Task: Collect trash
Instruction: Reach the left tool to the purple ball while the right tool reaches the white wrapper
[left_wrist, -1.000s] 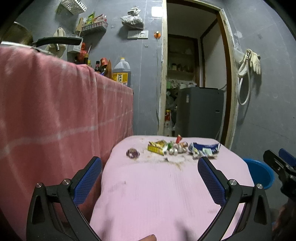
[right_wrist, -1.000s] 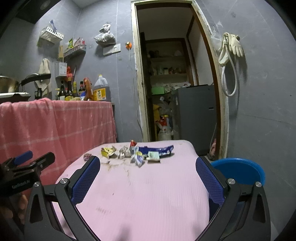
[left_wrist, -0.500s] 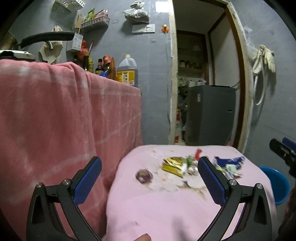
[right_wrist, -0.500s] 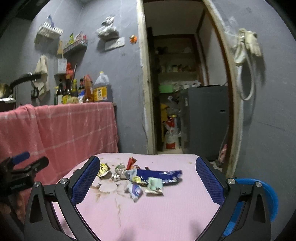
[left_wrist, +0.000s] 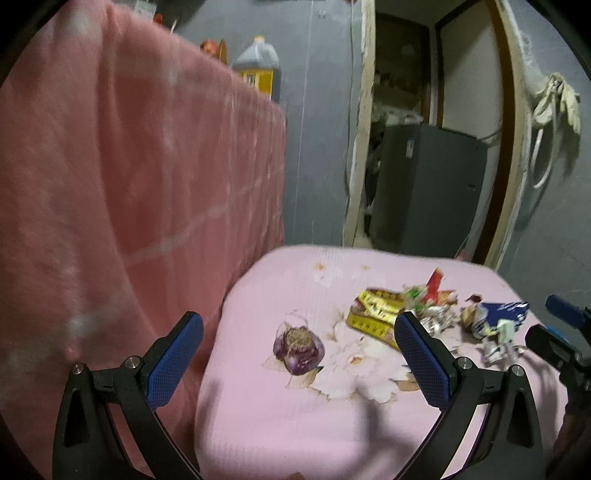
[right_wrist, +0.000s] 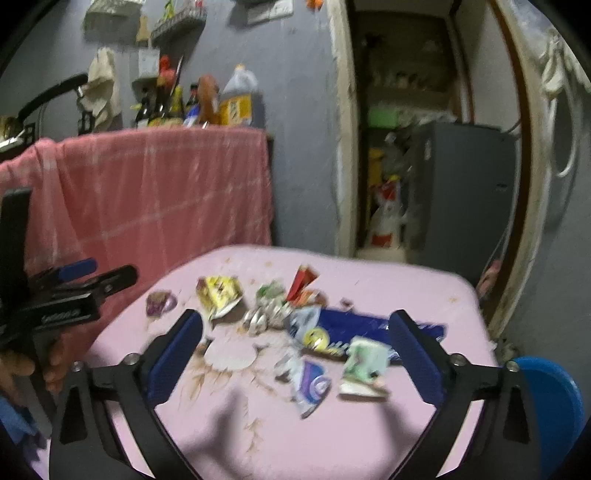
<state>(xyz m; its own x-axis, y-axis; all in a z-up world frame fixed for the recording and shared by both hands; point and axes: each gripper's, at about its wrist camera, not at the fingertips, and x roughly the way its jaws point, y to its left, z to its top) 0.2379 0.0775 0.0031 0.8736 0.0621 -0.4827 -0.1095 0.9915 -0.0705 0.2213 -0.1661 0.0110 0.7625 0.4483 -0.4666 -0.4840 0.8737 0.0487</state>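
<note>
No lettering is reading clearly in either view. The yellow packet (left_wrist: 373, 319) on the pink cloth is showing red printed characters, too blurred to make out. The label on the oil jug (left_wrist: 257, 79) is carrying dark marks that stay illegible, and the blue wrapper (right_wrist: 369, 326) is showing only smeared white and yellow print.

Blue basin (right_wrist: 550, 398) cut off at right edge; wrapper print (right_wrist: 221, 291) blurred, unreadable.
</note>
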